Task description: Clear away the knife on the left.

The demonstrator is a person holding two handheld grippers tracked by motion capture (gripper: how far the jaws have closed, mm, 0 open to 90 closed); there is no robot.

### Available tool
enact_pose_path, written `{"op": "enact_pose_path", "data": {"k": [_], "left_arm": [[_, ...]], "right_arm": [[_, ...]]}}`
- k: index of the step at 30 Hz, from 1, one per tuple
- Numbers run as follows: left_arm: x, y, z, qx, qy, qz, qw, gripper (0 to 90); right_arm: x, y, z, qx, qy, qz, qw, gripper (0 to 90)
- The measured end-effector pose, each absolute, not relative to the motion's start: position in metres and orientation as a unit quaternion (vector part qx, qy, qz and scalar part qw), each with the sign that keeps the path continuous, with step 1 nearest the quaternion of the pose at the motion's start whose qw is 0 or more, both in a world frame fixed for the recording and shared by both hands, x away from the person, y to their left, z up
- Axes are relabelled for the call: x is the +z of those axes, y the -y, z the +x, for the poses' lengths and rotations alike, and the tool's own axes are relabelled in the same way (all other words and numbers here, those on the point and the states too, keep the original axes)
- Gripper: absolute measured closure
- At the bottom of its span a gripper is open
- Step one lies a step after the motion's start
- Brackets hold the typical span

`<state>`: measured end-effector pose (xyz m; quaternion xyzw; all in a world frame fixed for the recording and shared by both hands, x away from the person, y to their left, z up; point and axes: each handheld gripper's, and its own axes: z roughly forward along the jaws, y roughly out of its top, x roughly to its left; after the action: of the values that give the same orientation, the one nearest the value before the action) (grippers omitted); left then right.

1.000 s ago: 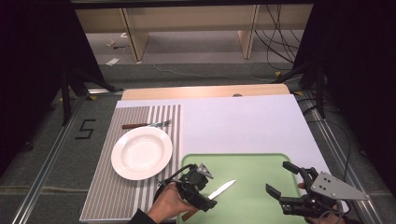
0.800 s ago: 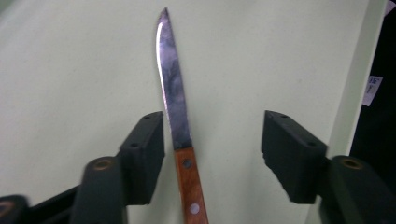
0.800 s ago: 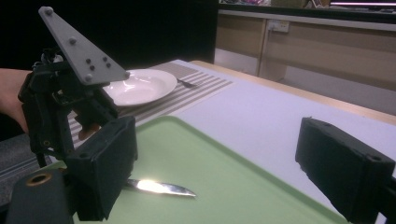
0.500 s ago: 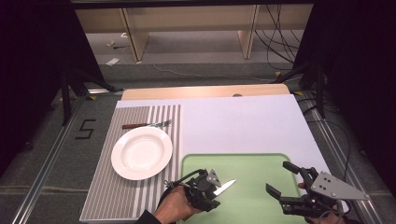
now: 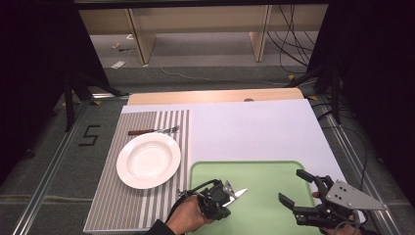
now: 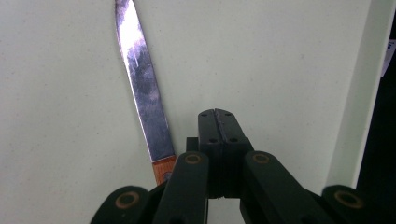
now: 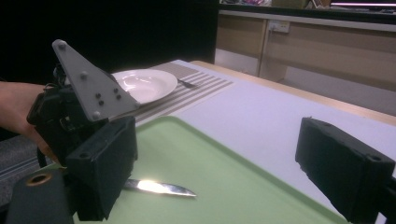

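The left gripper (image 5: pixel 228 190) has slid a little to the right since the earlier picture, up to the table knife (image 5: pixel 240 192). Its jaws have just been closing. The knife lies in about the same spot as before, and the right gripper (image 5: pixel 296 188) has not moved.

Now the left gripper's jaws are shut tight, with their pads pressed flat on each other. In the left gripper view nothing sits between the pads. The knife's shiny blade lies just beside them, on their left, and its brown handle end goes under the gripper's arm. So it looks like the jaws have closed next to the knife and not on it. I cannot tell if some lower part of the gripper pins the handle.

The knife rests flat on the green tray (image 5: pixel 264 169), near the tray's left side. Its tip points toward the right gripper. That gripper hangs over the tray's right side with its jaws wide and nothing in them.

A white plate (image 5: pixel 123 161) sits on the striped placemat (image 5: pixel 112 205), left of the tray. A fork (image 5: pixel 154 130) lies just behind the plate.

The step in hand seems to be picking up the knife. For the next move, the left jaws likely need to open again. Then they should line up so one pad is on each side of the handle, and shut on it. After that the knife can be lifted, maybe to go beside the plate.
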<state>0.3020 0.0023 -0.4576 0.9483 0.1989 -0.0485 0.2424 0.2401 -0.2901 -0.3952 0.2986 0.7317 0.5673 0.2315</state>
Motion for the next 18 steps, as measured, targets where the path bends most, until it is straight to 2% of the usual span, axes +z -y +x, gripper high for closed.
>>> {"op": "enact_pose_path", "data": {"k": [18], "left_arm": [[-0.4604,-0.0088,0.3099,-0.047,-0.224,0.945,0.235,89.8]], "right_arm": [[-0.3953,0.2896,0.2400,0.567,-0.732,0.298,0.232,13.9]]}}
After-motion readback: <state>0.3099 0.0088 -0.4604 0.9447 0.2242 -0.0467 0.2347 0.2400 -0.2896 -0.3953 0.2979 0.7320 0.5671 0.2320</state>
